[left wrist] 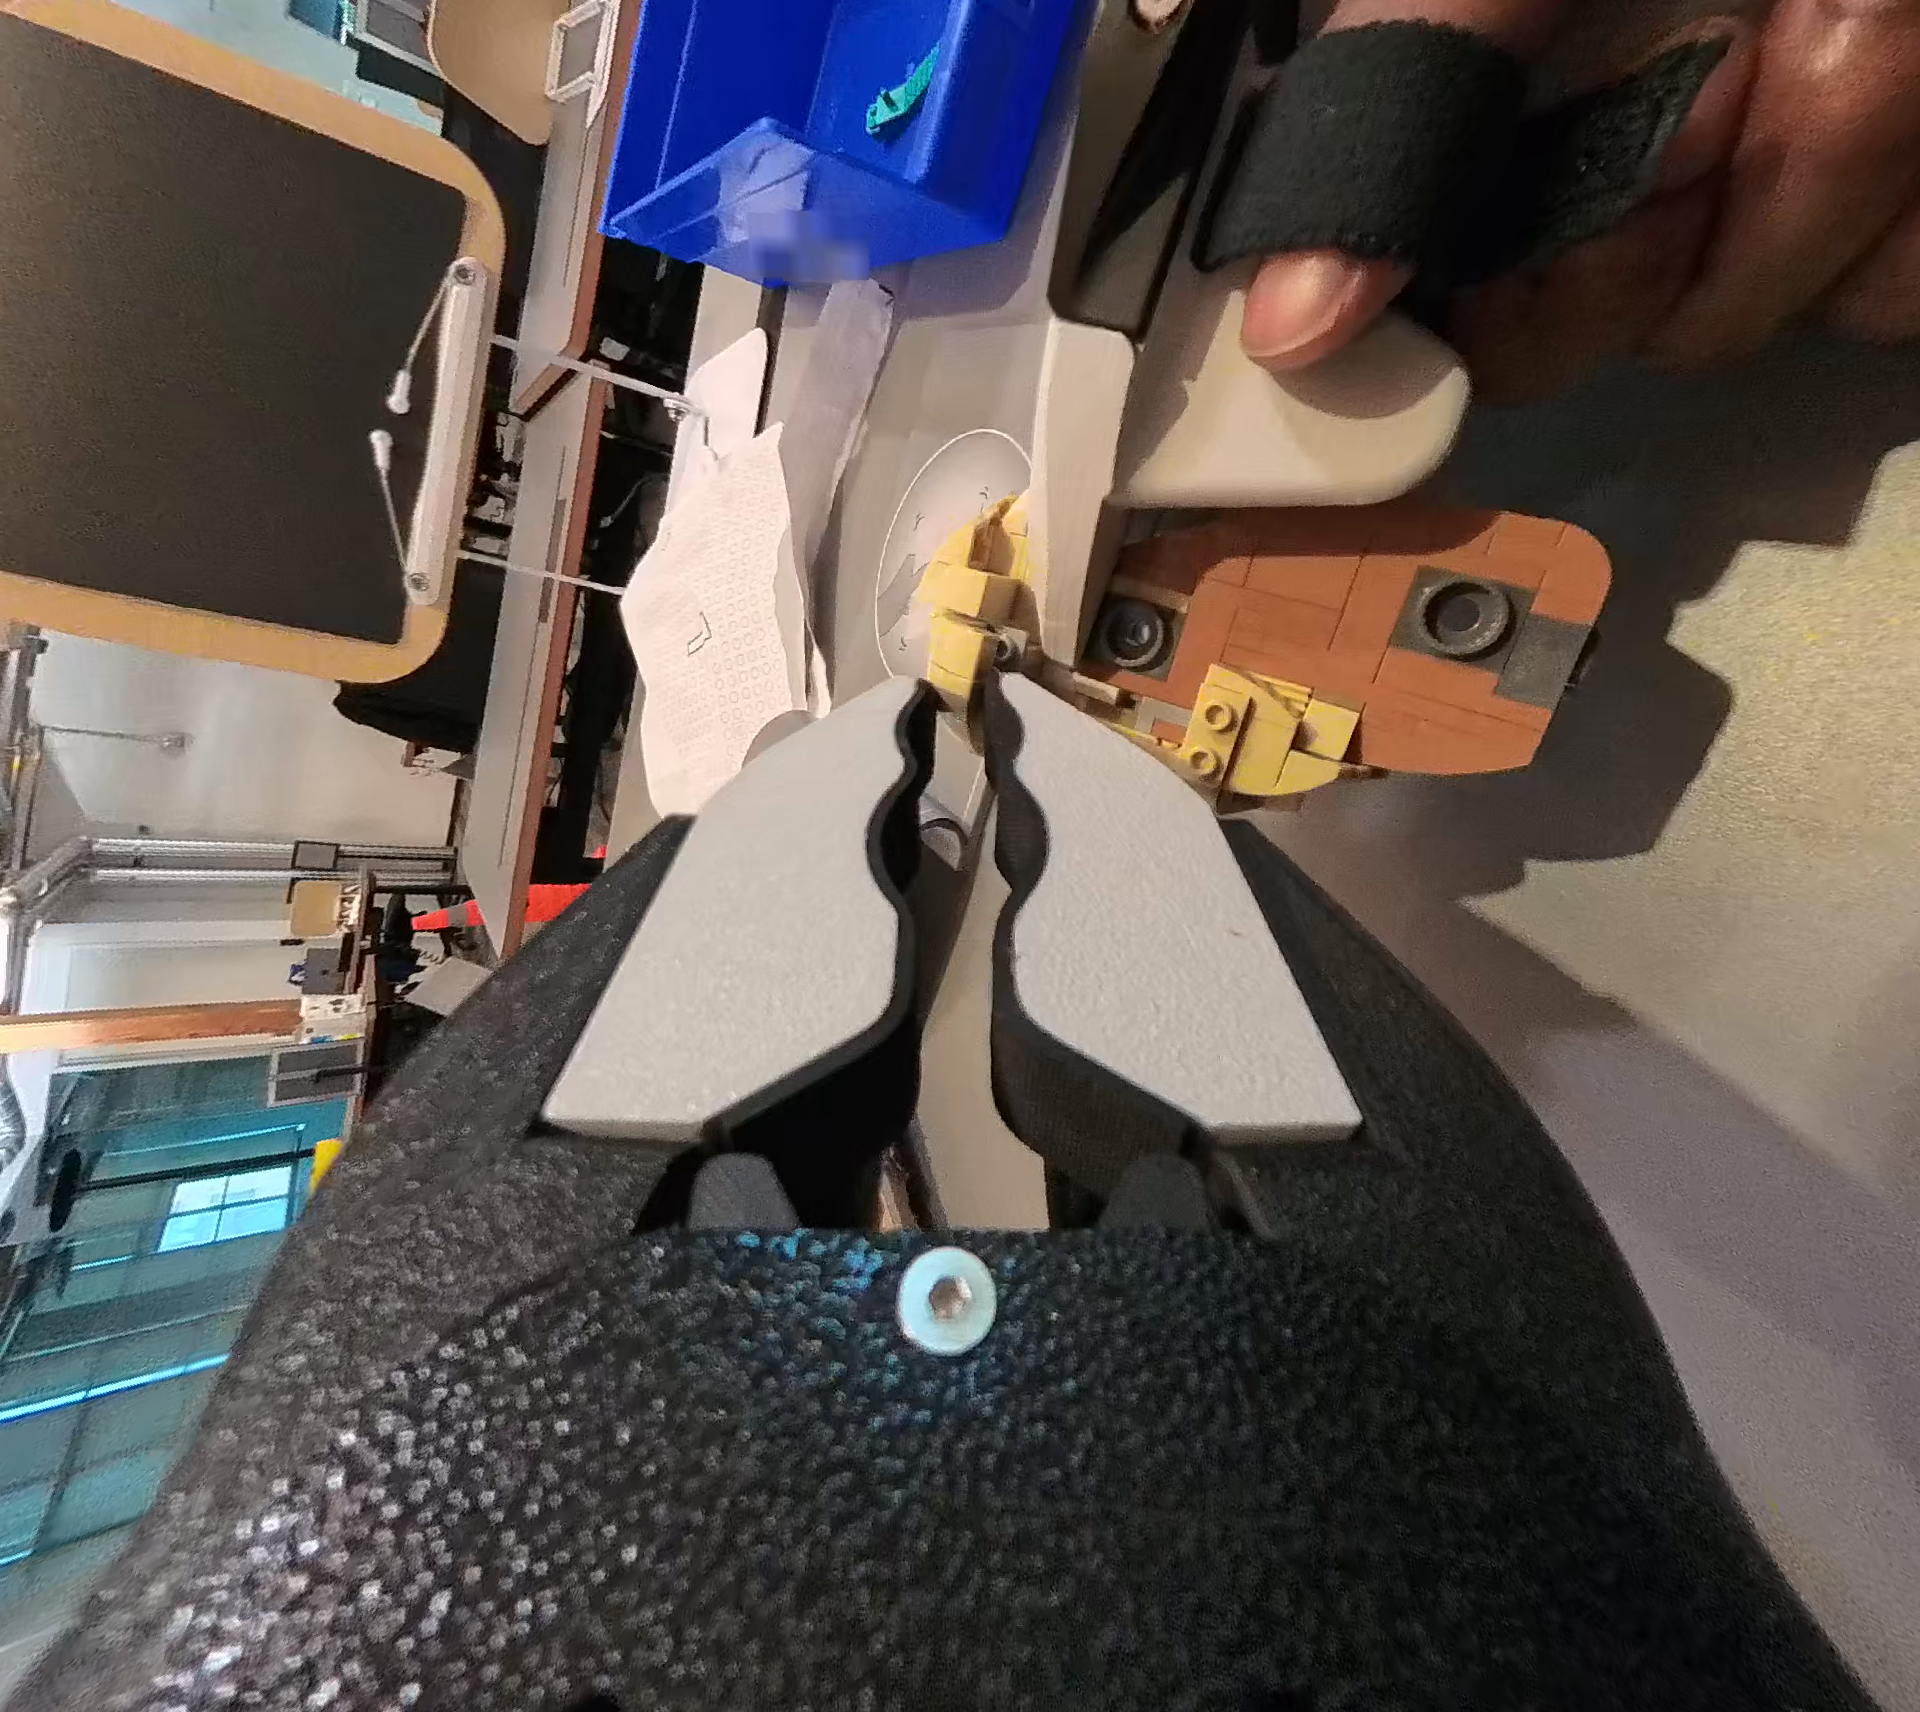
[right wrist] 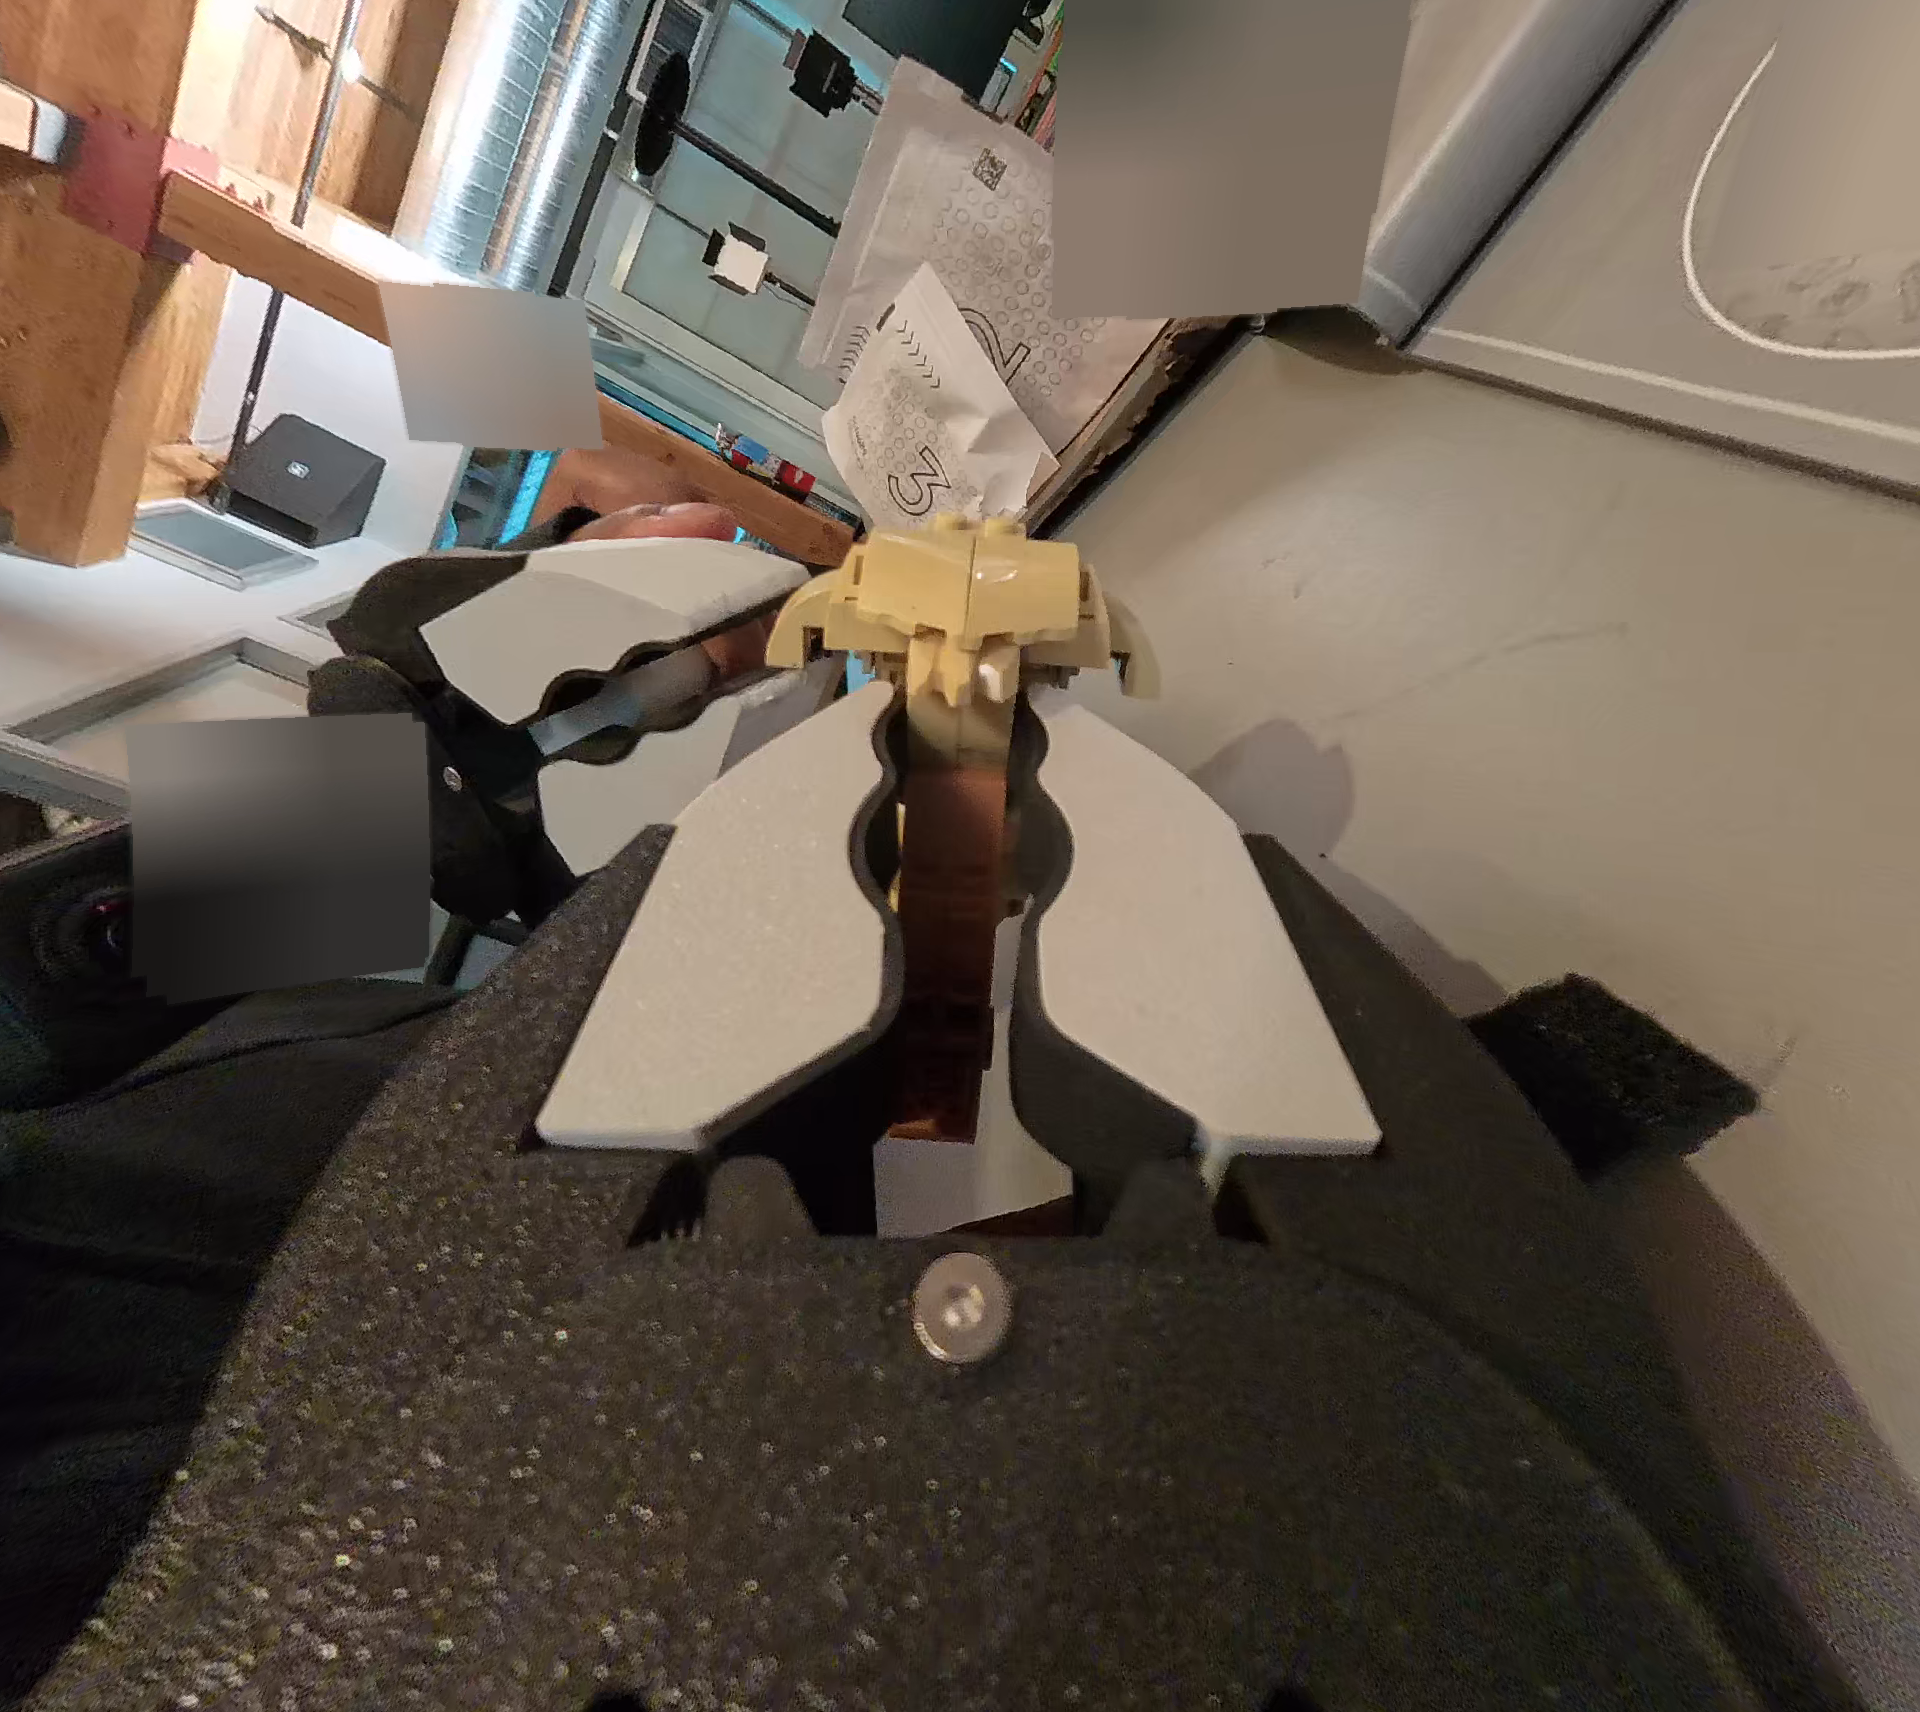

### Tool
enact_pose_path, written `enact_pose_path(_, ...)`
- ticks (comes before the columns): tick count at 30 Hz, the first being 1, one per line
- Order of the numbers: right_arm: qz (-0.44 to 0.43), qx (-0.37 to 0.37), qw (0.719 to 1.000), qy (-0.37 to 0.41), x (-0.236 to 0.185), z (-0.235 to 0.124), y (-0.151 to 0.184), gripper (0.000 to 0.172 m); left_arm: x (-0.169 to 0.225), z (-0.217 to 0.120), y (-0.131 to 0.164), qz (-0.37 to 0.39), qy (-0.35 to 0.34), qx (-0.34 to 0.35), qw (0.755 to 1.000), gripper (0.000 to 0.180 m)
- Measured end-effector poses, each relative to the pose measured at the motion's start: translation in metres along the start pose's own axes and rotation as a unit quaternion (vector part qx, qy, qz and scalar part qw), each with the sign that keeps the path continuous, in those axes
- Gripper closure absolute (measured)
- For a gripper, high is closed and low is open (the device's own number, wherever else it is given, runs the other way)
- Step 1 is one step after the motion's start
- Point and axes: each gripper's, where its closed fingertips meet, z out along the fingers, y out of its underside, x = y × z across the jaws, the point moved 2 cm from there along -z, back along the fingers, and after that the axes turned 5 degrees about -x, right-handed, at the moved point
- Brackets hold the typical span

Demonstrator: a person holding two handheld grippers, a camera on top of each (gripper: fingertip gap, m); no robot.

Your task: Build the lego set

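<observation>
Fingers of the right gripper [right wrist: 956, 727] press on the brown slab of a brick-built model [right wrist: 951, 893], its tan front end [right wrist: 961, 602] just past the tips. The left gripper [left wrist: 961, 686] stands narrowly parted at that tan end (contact unclear). Likely light, rigid, slick, and prone to popping apart; grip the broad brown faces.

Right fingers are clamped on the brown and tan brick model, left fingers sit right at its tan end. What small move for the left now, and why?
Probably ease the left gripper slightly forward. Its fingers stand nearly closed, tips just at the tan bricks of the brick model, with nothing visibly pinched. The right gripper clamps the brown body, so the model looks steady.
</observation>
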Motion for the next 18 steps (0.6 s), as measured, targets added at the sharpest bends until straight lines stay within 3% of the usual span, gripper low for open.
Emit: enact_pose_path(18, -0.133, -0.039, 0.99, 0.041, -0.008, 0.001, 0.007, 0.153, 0.008, -0.012, 0.003, -0.018, 0.059, 0.056, 0.997, 0.17)
